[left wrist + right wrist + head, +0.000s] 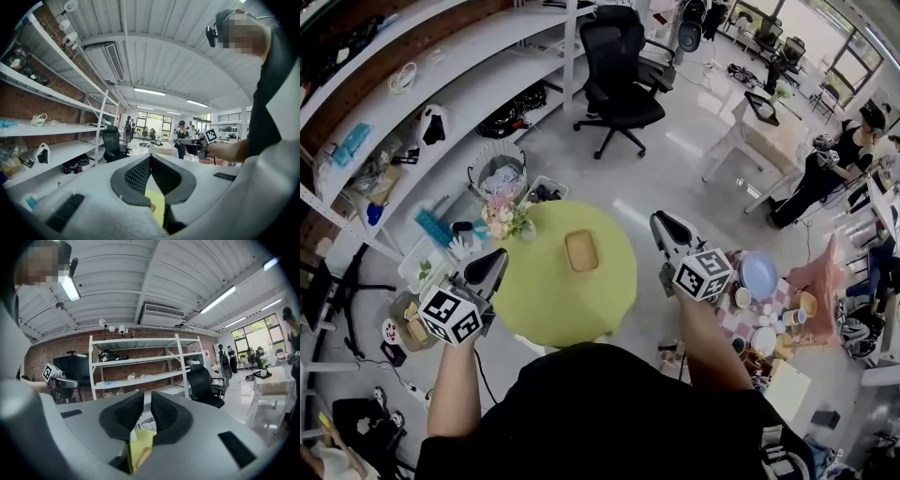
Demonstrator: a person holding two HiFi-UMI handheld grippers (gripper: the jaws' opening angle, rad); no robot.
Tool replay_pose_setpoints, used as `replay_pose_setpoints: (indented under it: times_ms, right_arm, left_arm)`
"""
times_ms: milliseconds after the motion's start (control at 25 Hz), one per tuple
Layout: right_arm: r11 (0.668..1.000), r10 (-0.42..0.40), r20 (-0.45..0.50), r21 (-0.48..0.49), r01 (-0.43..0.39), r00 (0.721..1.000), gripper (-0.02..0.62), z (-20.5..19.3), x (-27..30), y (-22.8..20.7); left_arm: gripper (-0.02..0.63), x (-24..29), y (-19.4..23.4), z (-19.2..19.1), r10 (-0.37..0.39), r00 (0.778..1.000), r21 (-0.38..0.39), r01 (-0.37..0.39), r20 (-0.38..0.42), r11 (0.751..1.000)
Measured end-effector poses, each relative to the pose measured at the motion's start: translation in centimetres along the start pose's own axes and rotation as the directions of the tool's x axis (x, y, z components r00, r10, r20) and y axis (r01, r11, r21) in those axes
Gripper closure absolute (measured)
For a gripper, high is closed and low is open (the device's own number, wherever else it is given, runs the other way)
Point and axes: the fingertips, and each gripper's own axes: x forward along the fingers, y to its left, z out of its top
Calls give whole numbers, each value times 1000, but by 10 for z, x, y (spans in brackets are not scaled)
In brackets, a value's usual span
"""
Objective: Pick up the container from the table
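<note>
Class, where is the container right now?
In the head view, the container sits near the middle of the green table, to the right of the flowers at the table's far left edge.

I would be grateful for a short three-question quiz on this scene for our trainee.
1. True or false: the left gripper holds the container.
2. What colour is the round table under the container? A green; B red; C white.
3. Short answer: in the head view, what stands at the table's left edge?

Key: 1 false, it lies untouched mid-table; 2 A; 3 flowers.
</note>
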Motion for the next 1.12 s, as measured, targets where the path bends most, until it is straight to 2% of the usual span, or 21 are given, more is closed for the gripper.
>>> replay_pose_setpoints:
  times_ms: [240,560,880,1120]
  right_arm:
    - [1000,9,-59,14,-8,998,526,-20,24,-21]
    - [997,58,-155,54,-50,986,511,-59,57,-37]
    - [995,96,-279,62,-81,956,485,-113,88,-47]
    - [989,133,-339,101,-105,931,477,-149,107,-50]
  left_arm:
    - [590,10,3,-1,-17,1000,0,17,15,1000]
    - [590,22,14,-18,36,999,-30,-37,-24,999]
    - [589,28,26,-36,71,996,-53,-74,-59,996]
    - [589,28,35,-55,112,990,-98,-121,-91,988]
